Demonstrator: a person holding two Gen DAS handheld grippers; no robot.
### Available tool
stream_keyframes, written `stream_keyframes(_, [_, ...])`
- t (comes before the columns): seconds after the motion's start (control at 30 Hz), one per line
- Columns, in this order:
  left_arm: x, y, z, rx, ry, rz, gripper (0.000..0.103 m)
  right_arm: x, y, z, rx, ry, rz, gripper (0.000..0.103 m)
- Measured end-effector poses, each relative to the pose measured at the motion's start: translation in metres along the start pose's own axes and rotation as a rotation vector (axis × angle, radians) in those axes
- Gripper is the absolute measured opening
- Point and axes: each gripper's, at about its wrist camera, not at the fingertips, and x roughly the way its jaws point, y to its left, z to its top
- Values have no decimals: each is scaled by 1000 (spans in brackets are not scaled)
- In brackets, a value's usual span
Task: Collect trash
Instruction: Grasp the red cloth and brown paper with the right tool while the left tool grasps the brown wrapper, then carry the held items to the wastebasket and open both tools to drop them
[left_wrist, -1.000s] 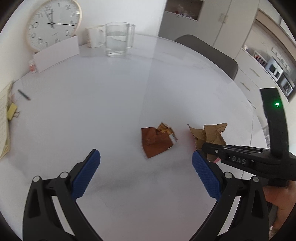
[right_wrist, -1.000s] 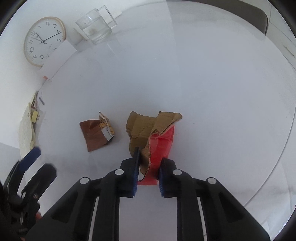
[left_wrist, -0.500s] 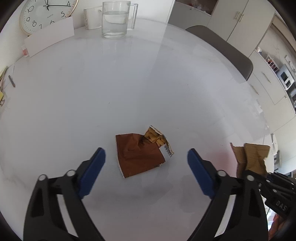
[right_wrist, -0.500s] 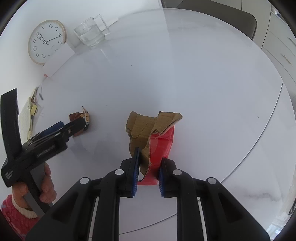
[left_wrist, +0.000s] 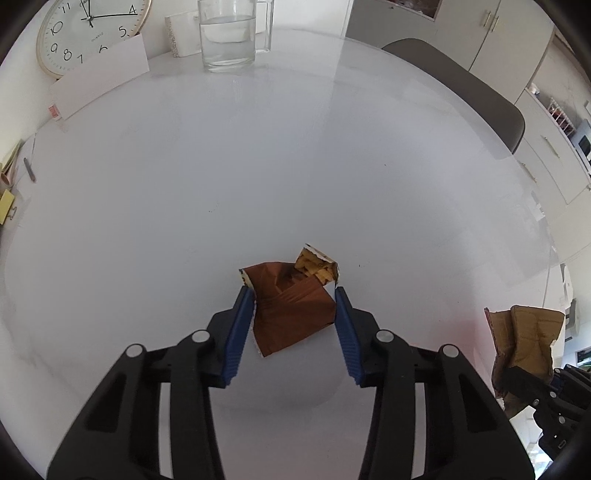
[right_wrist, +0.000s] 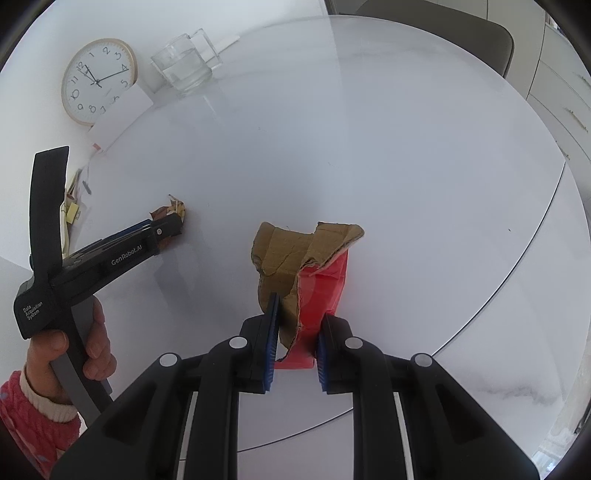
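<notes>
Closing on the crumpled brown foil snack wrapper: left hand-held gripper, blue pads flanking the wrapper on both sides, left pad at the wrapper's edge, right pad touching its right corner; firm pressure not confirmed. Wrapper lying flat on the round white glossy desk, near the desk's front portion, well apart from the clear glass pitcher of water at the far rim. Torn yellow printed end of the wrapper pointing away from the pitcher's opposite side, toward the right.

Clamped on the torn brown cardboard piece with red printed face: right hand-held gripper, jaws nearly together, pads pressing the lower part of the cardboard. Cardboard lifted clear of the desk, upright, to the right of the wrapper and farther from the pitcher.

Seen from the right wrist view: left hand in a pink knitted sleeve, wrapped around the left unit's grey handle.

Leaning against the wall left of the pitcher: round white wall clock with pale wooden rim, with a white card in front of it.
</notes>
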Motion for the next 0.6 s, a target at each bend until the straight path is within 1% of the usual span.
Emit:
stream_keyframes(0.03, [0,0,0,0,3,-1,39,0,0,0,-1,0,2,18])
stream_keyframes(0.13, [-2,2,-2,-15,7,-8,37,-1,0,0,-6,-1,4,18])
stream_keyframes(0.43, [-16,5,-4,-32,-12,-27,35,0,-1,0,-21,3,20,18])
stream_keyframes(0.6, [-34,14,-8,-58,-29,-61,35,-3,1,-1,-50,-1,31,18])
